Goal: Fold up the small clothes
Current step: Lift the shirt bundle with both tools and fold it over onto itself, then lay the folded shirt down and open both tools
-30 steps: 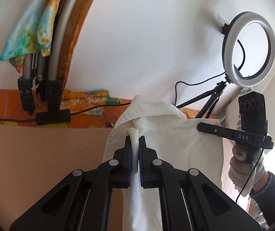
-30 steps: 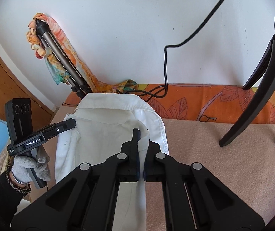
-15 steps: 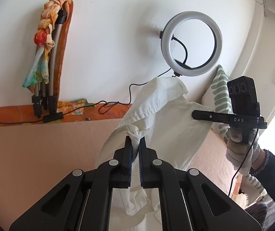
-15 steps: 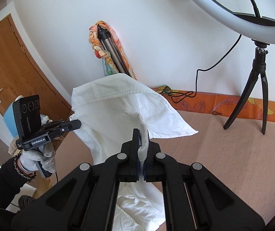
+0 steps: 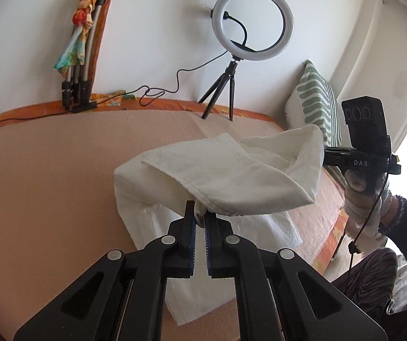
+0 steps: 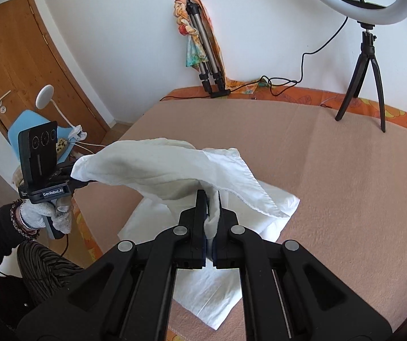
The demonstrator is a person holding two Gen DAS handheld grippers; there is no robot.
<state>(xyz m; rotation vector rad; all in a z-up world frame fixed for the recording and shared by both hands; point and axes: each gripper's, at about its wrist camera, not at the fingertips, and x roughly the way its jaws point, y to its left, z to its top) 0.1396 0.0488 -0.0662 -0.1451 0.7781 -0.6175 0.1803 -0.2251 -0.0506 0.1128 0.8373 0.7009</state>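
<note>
pinching the white shirt w/ both tools: your left gripper & right gripper are clamped on folds, top held up, lower part lying on the bed near its right edge.

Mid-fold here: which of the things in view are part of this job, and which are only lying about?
In the job:
- white shirt, top edge lifted, lower part on the bed
- left tongs, shut on it
- right tongs, shut on it
- pink blanket, the folding surface

Lying about:
- ring light on its small tripod
- folded tripod draped in colourful cloth
- striped pillow
- wooden door
</note>
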